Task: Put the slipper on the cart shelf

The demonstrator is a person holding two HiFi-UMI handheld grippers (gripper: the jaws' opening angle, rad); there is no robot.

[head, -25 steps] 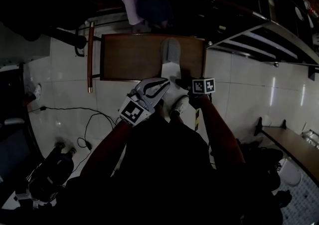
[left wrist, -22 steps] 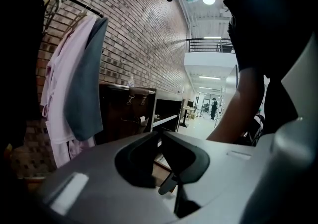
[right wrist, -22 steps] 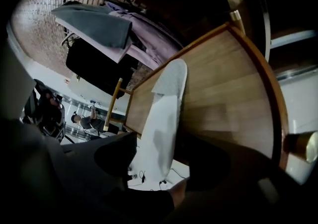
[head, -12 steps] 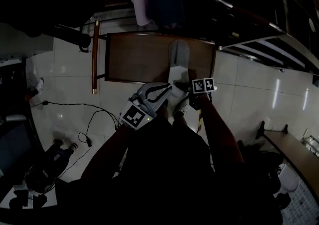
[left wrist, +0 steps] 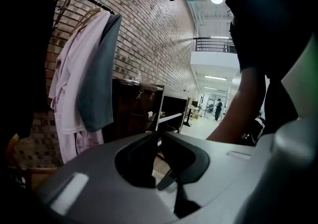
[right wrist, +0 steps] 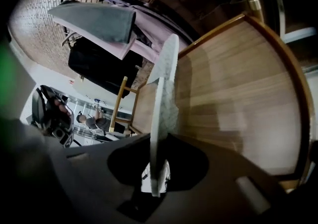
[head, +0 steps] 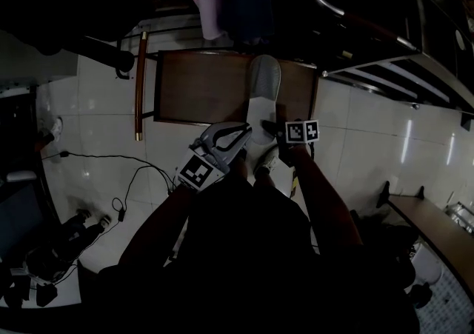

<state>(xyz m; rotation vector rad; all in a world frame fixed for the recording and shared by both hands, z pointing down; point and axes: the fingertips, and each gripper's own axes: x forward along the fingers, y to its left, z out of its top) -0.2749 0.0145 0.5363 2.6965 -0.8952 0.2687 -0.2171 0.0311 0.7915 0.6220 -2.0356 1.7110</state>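
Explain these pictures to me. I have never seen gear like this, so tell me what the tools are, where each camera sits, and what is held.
There is no robot here. A person holds a two-jaw hand tool in each hand. The dark overhead picture comes from a camera on the person's head, looking down past their arms. The other two come from cameras riding on the tools, looking along the jaws. The right gripper has just been closing on the near end of a pale slipper, whose far end reaches over the wooden cart shelf. The left gripper is shut and holds nothing. Clothes hang behind the cart.
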